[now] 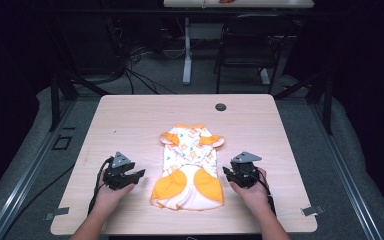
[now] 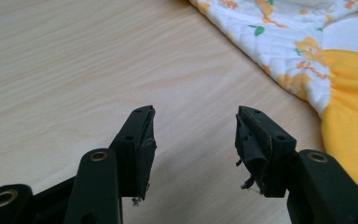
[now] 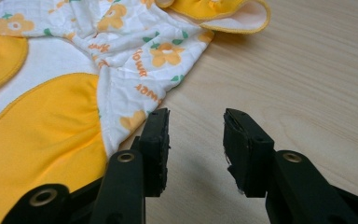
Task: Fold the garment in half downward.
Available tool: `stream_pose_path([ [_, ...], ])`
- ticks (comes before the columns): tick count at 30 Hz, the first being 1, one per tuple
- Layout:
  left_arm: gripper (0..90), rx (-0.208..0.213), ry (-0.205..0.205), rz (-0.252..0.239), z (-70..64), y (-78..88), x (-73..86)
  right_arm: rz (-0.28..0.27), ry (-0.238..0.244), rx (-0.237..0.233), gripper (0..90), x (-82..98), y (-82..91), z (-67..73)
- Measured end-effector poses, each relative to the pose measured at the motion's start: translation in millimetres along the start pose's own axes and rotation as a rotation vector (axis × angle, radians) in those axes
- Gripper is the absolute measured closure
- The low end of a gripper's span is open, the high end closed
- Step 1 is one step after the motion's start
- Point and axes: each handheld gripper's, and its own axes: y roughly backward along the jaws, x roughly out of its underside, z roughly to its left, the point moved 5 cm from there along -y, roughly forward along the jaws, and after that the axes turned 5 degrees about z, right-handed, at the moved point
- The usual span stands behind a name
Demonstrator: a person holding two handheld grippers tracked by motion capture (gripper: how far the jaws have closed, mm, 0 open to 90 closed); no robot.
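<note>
Flat on table (image 1: 130, 115): white-orange floral baby garment (image 1: 190, 165), yellow patches.

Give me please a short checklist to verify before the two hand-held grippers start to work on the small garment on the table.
1. Left hand-held gripper open and empty: ok; jaws apart, nothing between them.
2. Right hand-held gripper open and empty: ok; jaws apart over bare wood.
3. Garment lies between both grippers: ok; the left hand-held gripper and the right one flank it.
4. Garment fully on the table: ok; no part hangs over an edge.
5. Garment flat: not ok; the cloth shows creases and a sleeve is curled up.
6. Jaw pads sound: cannot tell; edges look frayed, but grip quality is not visible.
</note>
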Motion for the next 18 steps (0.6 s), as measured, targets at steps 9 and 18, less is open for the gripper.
stream_pose_path([
  [9,63.0,0.06,-0.024,-0.013,-22.8,-5.2,-7.4,-0.026,0.041,-0.104,76.0,-6.5,-2.9,25.6],
  [18,84.1,0.153,-0.175,0.016,-70.0,-18.3,-15.4,0.012,0.153,-0.13,85.1,-8.0,-9.1,48.9],
])
